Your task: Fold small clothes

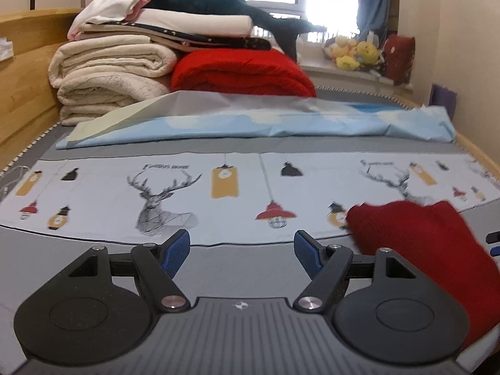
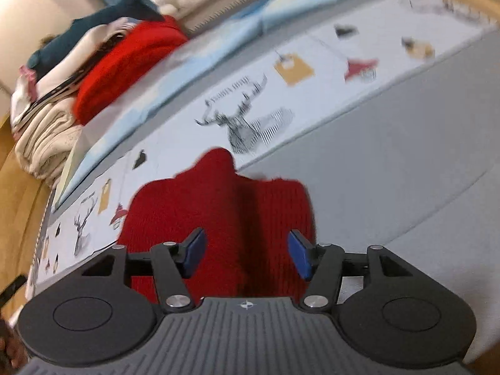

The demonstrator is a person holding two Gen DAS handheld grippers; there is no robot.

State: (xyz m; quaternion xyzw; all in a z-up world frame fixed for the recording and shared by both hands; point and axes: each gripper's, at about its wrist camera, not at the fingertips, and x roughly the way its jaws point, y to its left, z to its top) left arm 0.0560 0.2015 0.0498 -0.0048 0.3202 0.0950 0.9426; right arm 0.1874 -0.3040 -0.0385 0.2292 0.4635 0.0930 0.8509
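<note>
1. Left gripper [image 1: 243,250] hovers over bare grey sheet [image 1: 237,268], jaws wide apart and holding nothing.
2. Beyond it lies the deer-print cloth [image 1: 175,187], its near edge running across.
3. Right of it, the red knit garment [image 2: 218,218] lies on that edge.
4. Right gripper [image 2: 247,254] stands over the garment, jaws wide, gripping nothing.

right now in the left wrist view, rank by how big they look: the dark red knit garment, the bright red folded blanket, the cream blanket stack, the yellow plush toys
1. Dark red knit garment, though it lies nearest the camera, which inflates it.
2-3. Cream blanket stack and bright red folded blanket: too alike to rank.
4. Yellow plush toys, clearly smallest, but farthest away.
</note>
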